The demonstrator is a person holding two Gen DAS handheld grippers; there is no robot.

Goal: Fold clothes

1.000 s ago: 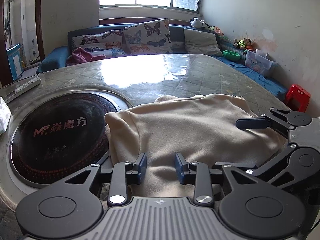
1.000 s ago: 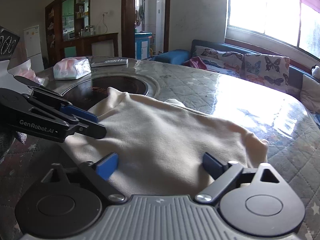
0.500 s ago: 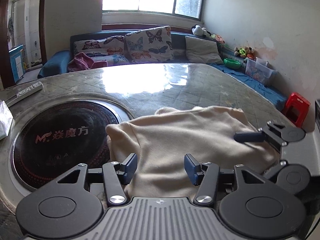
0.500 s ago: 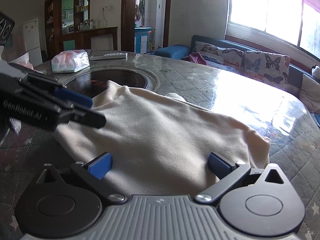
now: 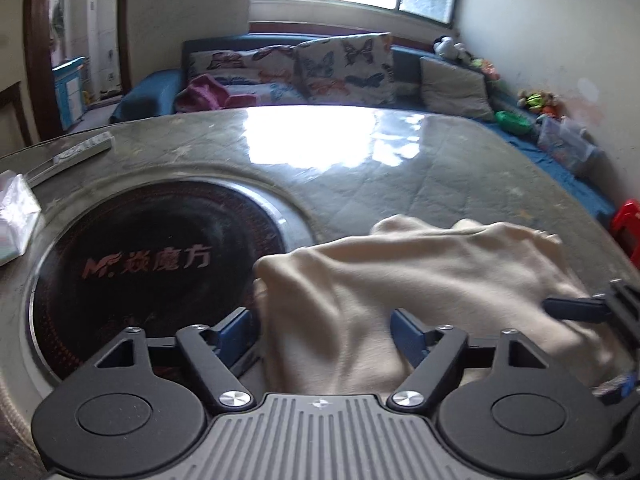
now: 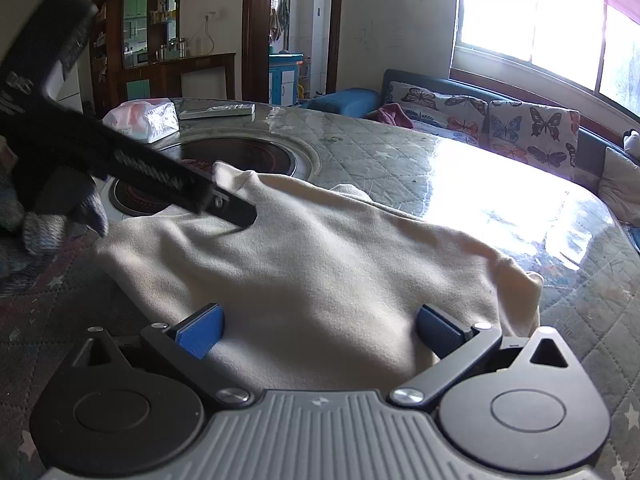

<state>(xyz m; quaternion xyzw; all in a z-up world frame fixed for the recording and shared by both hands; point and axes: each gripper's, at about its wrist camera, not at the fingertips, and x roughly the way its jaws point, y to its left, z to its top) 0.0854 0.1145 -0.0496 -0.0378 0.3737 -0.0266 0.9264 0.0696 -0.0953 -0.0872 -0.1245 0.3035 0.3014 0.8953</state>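
Note:
A cream garment (image 5: pixel 420 280) lies folded on the round table, next to the black hotplate (image 5: pixel 152 264). It fills the middle of the right wrist view (image 6: pixel 320 272). My left gripper (image 5: pixel 324 330) is open, its blue pads wide apart over the garment's near left edge. My right gripper (image 6: pixel 318 326) is open too, wide over the garment's near edge. The left gripper's fingers (image 6: pixel 232 212) show in the right wrist view above the garment's far left corner. A right finger (image 5: pixel 576 304) shows at the right of the left wrist view.
The table (image 5: pixel 400 168) has a quilted cover under glass. A tissue pack (image 6: pixel 144 118) and a remote (image 6: pixel 218 110) lie at its far side. A sofa with butterfly cushions (image 5: pixel 344 64) stands behind, and a red stool (image 5: pixel 628 220) to the right.
My left gripper has opened wider and lifted back from the garment. My right gripper stays open and has hardly moved. The garment lies a little more rumpled at its left.

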